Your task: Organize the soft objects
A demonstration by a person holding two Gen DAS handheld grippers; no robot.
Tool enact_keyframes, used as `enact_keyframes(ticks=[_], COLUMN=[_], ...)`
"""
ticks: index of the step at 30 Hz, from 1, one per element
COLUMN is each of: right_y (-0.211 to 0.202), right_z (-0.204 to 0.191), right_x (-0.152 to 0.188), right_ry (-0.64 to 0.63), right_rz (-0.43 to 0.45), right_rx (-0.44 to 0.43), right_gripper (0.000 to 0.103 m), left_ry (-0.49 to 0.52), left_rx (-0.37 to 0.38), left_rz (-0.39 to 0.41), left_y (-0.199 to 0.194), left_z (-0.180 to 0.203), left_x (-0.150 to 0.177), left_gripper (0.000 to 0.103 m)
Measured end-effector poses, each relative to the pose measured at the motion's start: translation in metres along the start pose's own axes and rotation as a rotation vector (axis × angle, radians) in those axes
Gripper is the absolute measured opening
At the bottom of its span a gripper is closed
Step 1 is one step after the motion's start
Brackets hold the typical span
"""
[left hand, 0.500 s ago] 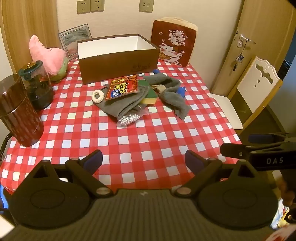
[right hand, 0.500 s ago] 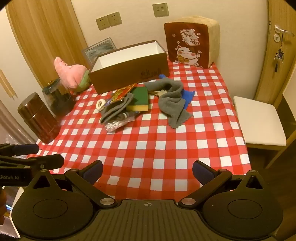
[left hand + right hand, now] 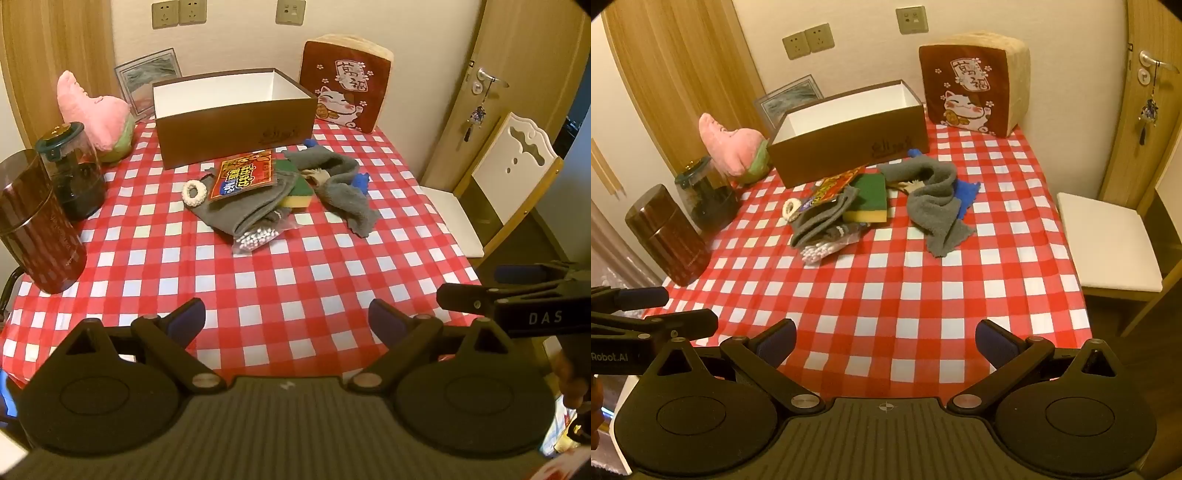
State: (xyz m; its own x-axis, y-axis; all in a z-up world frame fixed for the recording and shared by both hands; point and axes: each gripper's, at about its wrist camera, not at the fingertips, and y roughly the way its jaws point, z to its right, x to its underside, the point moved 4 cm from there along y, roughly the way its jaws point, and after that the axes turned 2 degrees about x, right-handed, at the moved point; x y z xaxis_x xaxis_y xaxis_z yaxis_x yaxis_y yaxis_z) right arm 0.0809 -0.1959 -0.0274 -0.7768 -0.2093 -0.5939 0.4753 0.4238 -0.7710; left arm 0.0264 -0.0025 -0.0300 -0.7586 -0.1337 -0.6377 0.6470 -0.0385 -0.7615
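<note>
Your left gripper (image 3: 286, 317) hangs over the near table edge, jaws spread wide, nothing between them. Mid-table, from left: white ring (image 3: 194, 192), red packet (image 3: 245, 173) on grey socks (image 3: 243, 210), swab bag (image 3: 256, 240), sponge (image 3: 868, 199), grey towel (image 3: 934, 210) over blue cloth (image 3: 966, 195). The box (image 3: 236, 127) stands just beyond. Your right gripper (image 3: 885, 341) is likewise spread and empty.

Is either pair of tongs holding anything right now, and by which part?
Nothing is held. The left tongs and right tongs are both open above the checkered tablecloth.
</note>
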Motion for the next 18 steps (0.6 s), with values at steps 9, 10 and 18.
enact_keyframes(ticks=[9, 10, 18], right_y=[0.001, 0.001, 0.0017], right_z=[0.0, 0.0, 0.0], right_x=[0.0004, 0.0004, 0.0003], right_ry=[0.001, 0.001, 0.001], right_rz=[-0.002, -0.002, -0.002], right_rx=[0.002, 0.002, 0.003], right_gripper=[0.103, 0.103, 0.103], left_ry=[0.001, 0.002, 0.0], left_rx=[0.002, 0.002, 0.003], left_rz=[0.0, 0.0, -0.002], left_y=[0.001, 0.001, 0.001], left_z=[-0.0009, -0.0008, -0.0007], left_x=[-0.0002, -0.0002, -0.0002], left_gripper=[0.094, 0.094, 0.094])
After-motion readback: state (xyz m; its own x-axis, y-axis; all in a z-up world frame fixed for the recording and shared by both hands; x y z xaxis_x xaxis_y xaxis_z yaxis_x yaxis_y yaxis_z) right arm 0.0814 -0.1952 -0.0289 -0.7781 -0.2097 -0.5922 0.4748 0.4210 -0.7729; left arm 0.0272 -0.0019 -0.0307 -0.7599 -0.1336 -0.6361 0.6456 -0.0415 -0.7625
